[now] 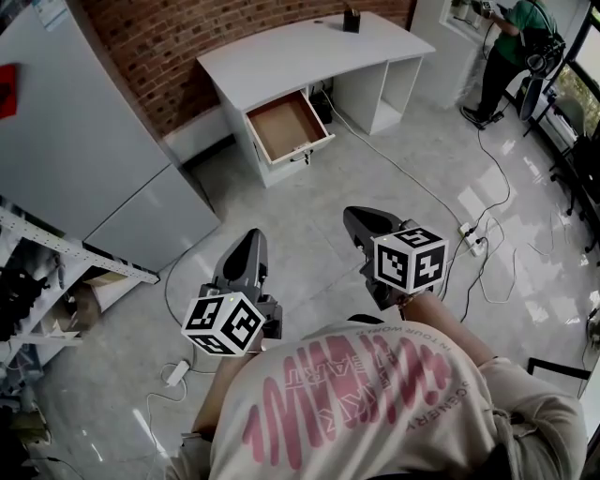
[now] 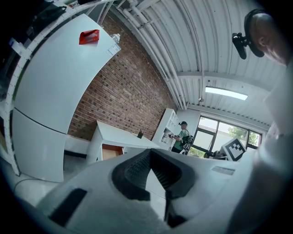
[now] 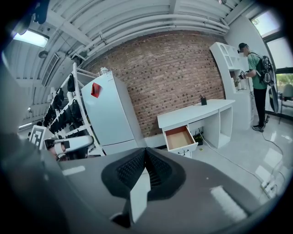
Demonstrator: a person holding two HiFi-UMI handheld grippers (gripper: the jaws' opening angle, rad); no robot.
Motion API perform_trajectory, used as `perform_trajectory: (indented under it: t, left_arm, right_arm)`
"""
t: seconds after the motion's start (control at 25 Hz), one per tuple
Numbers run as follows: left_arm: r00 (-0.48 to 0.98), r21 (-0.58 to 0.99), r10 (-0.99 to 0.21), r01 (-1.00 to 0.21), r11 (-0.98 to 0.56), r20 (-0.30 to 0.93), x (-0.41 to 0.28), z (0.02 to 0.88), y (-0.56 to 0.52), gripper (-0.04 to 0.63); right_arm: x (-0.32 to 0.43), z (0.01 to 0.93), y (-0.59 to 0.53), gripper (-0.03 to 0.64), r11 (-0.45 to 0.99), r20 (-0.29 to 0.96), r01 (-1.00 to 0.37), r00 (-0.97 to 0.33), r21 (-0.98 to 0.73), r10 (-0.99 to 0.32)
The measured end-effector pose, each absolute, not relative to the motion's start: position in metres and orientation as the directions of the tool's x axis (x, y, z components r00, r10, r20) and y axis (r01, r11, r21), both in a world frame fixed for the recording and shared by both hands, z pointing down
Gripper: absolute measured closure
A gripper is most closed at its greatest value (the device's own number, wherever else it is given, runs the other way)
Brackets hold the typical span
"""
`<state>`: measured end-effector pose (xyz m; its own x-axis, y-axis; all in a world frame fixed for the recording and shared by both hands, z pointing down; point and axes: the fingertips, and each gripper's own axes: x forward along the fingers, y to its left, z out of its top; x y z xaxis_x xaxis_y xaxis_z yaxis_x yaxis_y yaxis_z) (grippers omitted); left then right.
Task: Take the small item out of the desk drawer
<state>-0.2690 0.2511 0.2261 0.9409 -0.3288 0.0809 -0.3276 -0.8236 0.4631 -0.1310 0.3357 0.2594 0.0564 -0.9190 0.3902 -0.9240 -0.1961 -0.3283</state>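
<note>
A pale, glossy tiled floor (image 1: pixel 394 169) is seen across most of the head view. A white refrigerator (image 1: pixel 84 141) is set against the red brick wall (image 1: pixel 178 47) at the left, with a shelving rack (image 1: pixel 37 272) beside it. A white desk (image 1: pixel 309 47) is placed along the same wall, well apart from both grippers. Its drawer (image 1: pixel 286 127) is pulled out and its brown bottom is exposed. No small item can be made out inside it from this distance. A small dark object (image 1: pixel 352 19) is seen standing on the desk top near the back edge.

A person in a green shirt (image 1: pixel 511 42) is seen at the far right by the windows. The wearer's pale shirt with pink print (image 1: pixel 356 403) is seen at the bottom edge.

The left gripper (image 1: pixel 249 238) and the right gripper (image 1: pixel 357 217) are held above the floor, apart from each other and pointed toward the desk. The jaws of the left gripper (image 2: pixel 149 153) are pressed together with nothing between them. The jaws of the right gripper (image 3: pixel 145 151) are likewise closed on nothing.

White cables (image 1: pixel 412 178) are trailed over the floor to a power strip (image 1: pixel 473 239) near the right gripper.
</note>
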Motion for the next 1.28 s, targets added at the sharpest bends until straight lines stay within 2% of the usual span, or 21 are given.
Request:
perform_trajectory:
  t: [0.44, 0.92, 1.28]
  left_arm:
    - [0.943, 0.49, -0.311, -0.327, -0.808, 0.115, -0.255, 0.242, 0.254, 0.589]
    - [0.919, 0.471, -0.375, -0.385, -0.794, 0.12, -0.236, 0.242, 0.223, 0.589]
    - [0.895, 0.463, -0.431, -0.432, -0.774, 0.116, -0.19, 0.234, 0.176, 0.589]
  right_arm:
    - [-0.119, 0.276, 0.338, 0.604, -0.216, 0.421, -0.909, 0.051, -0.356, -0.906]
    - [-0.087, 0.282, 0.3, 0.604, -0.169, 0.407, -0.91, 0.0, -0.378, -0.913]
    - [-0.035, 0.278, 0.24, 0.604, -0.112, 0.39, -0.906, -0.062, -0.407, -0.919]
